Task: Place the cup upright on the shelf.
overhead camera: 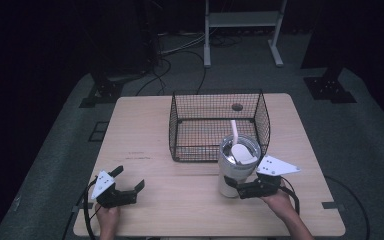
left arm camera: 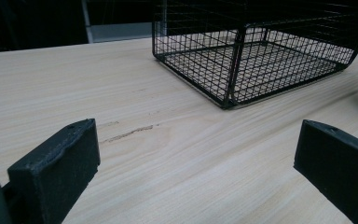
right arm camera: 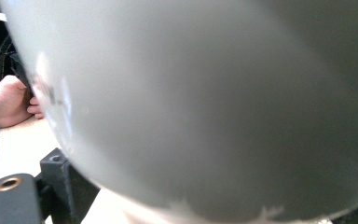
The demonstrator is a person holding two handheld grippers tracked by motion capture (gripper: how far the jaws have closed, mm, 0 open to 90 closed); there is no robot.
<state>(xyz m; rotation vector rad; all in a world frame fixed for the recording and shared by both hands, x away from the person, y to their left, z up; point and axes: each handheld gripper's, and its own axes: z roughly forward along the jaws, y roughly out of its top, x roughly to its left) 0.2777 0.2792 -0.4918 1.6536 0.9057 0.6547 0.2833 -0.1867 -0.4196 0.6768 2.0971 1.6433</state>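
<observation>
White and tall, the cup (overhead camera: 237, 167) stands on the table (overhead camera: 145, 150) just in front of the wire basket (overhead camera: 215, 125), with a pale scoop (overhead camera: 241, 150) leaning inside it. The right gripper (overhead camera: 241, 190) has its jaws closed around the low part of the cup. Because the grip sits low and the cup is tall, I think it can tip when lifted, or knock the basket rim. The left gripper (overhead camera: 130, 187) rests wide open and holds nothing. In the right gripper view the cup wall (right arm camera: 205, 107) hides the contact, so how firm the hold is stays unclear.
</observation>
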